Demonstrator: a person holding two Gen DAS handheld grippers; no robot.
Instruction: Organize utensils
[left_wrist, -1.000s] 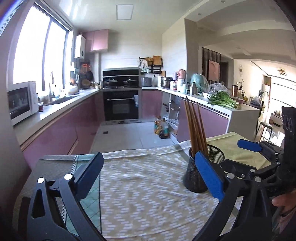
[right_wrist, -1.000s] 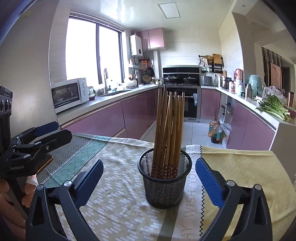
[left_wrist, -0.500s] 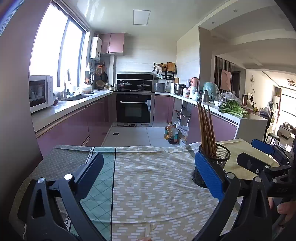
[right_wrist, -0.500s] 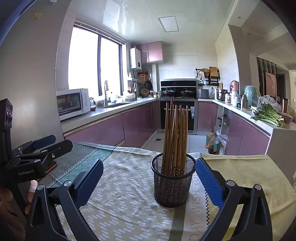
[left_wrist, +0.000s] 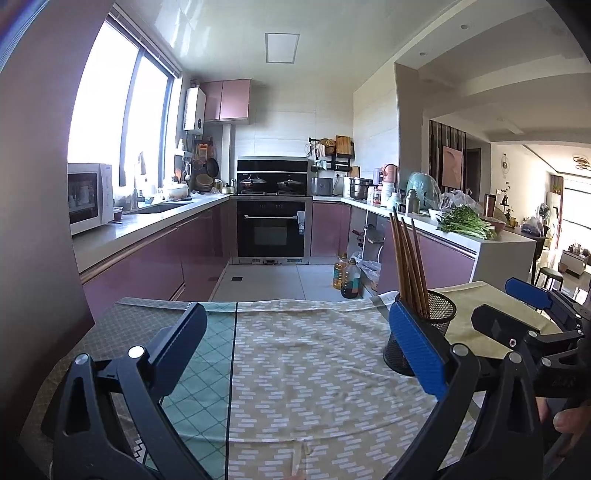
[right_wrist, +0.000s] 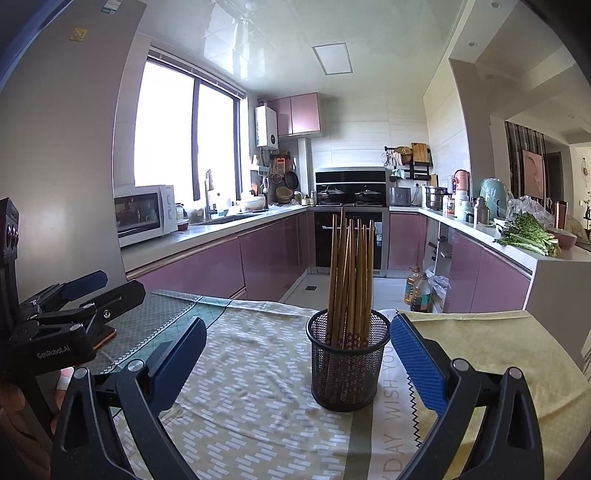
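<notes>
A black mesh holder (right_wrist: 347, 363) stands upright on the cloth-covered table, with several brown chopsticks (right_wrist: 351, 280) standing in it. My right gripper (right_wrist: 295, 356) is open and empty, pulled back from the holder, which sits between its fingers further ahead. In the left wrist view the holder (left_wrist: 439, 317) and chopsticks (left_wrist: 408, 266) stand behind my left gripper's right finger. My left gripper (left_wrist: 295, 349) is open and empty over the patterned cloth. The right gripper shows in the left wrist view (left_wrist: 517, 306), the left gripper in the right wrist view (right_wrist: 99, 288).
The table carries a beige patterned cloth (left_wrist: 306, 354), a teal checked cloth (left_wrist: 207, 369) on the left and a yellow cloth (right_wrist: 498, 350) on the right. Beyond the table's far edge lie the kitchen floor, purple cabinets and an oven (left_wrist: 271, 229).
Both grippers have drawn back and risen from the holder, so it looks smaller and farther. The left view has swung left to centre on the oven. Both grippers stay open.
</notes>
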